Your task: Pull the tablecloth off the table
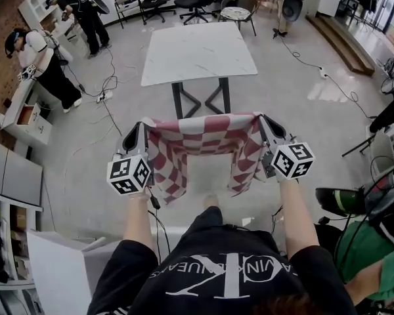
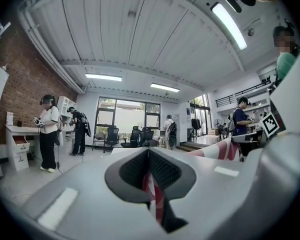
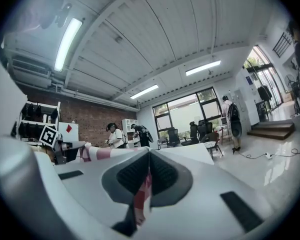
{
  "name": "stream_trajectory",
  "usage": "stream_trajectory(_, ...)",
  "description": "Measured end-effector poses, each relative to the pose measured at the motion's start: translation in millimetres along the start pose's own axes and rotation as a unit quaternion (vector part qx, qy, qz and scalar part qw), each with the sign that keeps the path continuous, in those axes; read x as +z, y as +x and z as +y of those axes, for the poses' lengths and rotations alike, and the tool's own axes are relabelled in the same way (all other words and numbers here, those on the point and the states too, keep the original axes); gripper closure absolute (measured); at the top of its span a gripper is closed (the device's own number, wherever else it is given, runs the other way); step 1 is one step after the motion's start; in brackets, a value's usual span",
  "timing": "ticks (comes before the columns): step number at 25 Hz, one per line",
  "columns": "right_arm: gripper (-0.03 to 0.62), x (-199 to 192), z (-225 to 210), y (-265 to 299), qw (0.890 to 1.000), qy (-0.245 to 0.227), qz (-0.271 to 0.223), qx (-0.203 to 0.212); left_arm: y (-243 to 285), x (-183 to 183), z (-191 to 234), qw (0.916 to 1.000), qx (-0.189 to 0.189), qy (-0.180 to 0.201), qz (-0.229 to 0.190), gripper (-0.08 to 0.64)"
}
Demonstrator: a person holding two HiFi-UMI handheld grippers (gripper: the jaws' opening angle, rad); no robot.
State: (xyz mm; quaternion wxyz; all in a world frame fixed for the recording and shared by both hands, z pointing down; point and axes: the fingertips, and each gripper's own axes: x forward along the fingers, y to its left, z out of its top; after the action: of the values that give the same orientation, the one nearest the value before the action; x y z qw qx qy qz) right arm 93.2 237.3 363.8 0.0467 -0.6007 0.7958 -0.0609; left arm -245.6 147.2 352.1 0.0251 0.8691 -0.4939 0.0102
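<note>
Tablecloth (image 1: 203, 143), red-and-white checked fabric, spans crosswise between our left gripper (image 1: 143, 125) and right gripper (image 1: 261, 119), both clamped on its corners

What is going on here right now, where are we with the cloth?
A person holds a gripper in each hand. The left gripper and the right gripper are each shut on an upper corner of the red-and-white checkered fabric tablecloth, which hangs stretched between them in front of the person. The cloth is fully off the white square-topped table, which stands further ahead. Other people are busy along the room's edges.
</note>
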Motion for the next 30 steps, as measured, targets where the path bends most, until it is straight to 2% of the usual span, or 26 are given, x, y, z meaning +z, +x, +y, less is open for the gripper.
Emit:
stream_trajectory(13,0.580,7.2,4.6,3.5,1.000,-0.004,-0.013,-0.003,0.0,3.1,7.0,0.9999,0.010,0.001,-0.013,0.546)
stream_trajectory(30,0.580,21.2,8.2,-1.7,0.998,-0.032,-0.050,-0.011,-0.6,7.1,6.1,0.9995,0.015,0.010,-0.026,0.546)
